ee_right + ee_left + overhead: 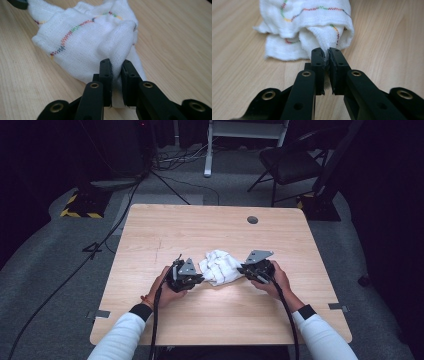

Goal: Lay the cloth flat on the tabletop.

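The white cloth point(219, 267) is lying crumpled mid-table point(165, 227). The left gripper point(326, 56) and right gripper point(117, 65) are clamping its 2 opposite edges; pulling apart evenly should spread it flat.

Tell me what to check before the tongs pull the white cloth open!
1. Left tongs pinch the white cloth: ok, a fold sits squeezed between the closed jaws.
2. Right tongs pinch the cloth: ok, fabric is clamped between the jaws.
3. The two tongs hold opposite sides: ok, in the high view one is at each side of the bundle.
4. Cloth lies flat: not ok, it is bunched up in a heap.
5. Room on the table to spread it: ok, bare wood lies all around.
6. Each grip holds just one layer: cannot tell, the folds hide it.
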The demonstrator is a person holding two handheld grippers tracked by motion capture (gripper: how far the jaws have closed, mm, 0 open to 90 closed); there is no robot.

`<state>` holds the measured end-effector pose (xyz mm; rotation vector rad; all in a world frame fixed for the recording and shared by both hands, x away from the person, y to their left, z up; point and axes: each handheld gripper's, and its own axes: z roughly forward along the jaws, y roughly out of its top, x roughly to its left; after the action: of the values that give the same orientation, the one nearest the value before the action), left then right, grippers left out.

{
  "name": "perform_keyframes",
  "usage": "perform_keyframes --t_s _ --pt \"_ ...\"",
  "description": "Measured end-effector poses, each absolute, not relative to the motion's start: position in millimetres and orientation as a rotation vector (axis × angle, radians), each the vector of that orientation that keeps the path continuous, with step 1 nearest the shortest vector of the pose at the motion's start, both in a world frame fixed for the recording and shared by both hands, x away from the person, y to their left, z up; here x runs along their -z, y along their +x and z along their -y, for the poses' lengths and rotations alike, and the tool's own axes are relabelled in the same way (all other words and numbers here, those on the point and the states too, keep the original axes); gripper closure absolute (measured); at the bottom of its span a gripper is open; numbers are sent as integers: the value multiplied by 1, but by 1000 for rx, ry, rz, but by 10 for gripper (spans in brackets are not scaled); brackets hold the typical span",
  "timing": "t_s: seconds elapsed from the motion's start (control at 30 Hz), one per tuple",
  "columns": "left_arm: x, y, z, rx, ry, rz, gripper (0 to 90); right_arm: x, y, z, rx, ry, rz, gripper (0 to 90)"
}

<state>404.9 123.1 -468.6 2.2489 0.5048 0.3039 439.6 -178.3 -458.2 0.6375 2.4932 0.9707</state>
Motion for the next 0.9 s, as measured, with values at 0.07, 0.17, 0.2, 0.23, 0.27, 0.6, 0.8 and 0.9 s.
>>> perform_keyframes --t_s 0.07,0.17,0.2,0.23,0.27,0.6,0.8,0.9 --pt "462 402 -124 -320 2233 -493 836 454 437 186 -990 646 -2478 806" --pt "455 398 -123 -318 2208 -477 838 449 434 195 -1005 654 -2466 805" --pt "453 397 -122 -313 2199 -473 839 449 433 198 -1011 667 -2468 797" --pt "453 395 -120 -307 2204 -467 839 450 433 200 -1009 688 -2468 763" --pt "454 394 -117 -297 2212 -460 839 452 432 202 -995 713 -2456 715" --pt "461 387 -100 -247 2273 -386 840 445 409 198 -1040 706 -2415 514" --pt "464 385 -97 -245 2291 -376 840 445 381 165 -1117 525 -2504 544" --pt "466 386 -96 -238 2297 -381 841 451 376 150 -1109 463 -2548 552"
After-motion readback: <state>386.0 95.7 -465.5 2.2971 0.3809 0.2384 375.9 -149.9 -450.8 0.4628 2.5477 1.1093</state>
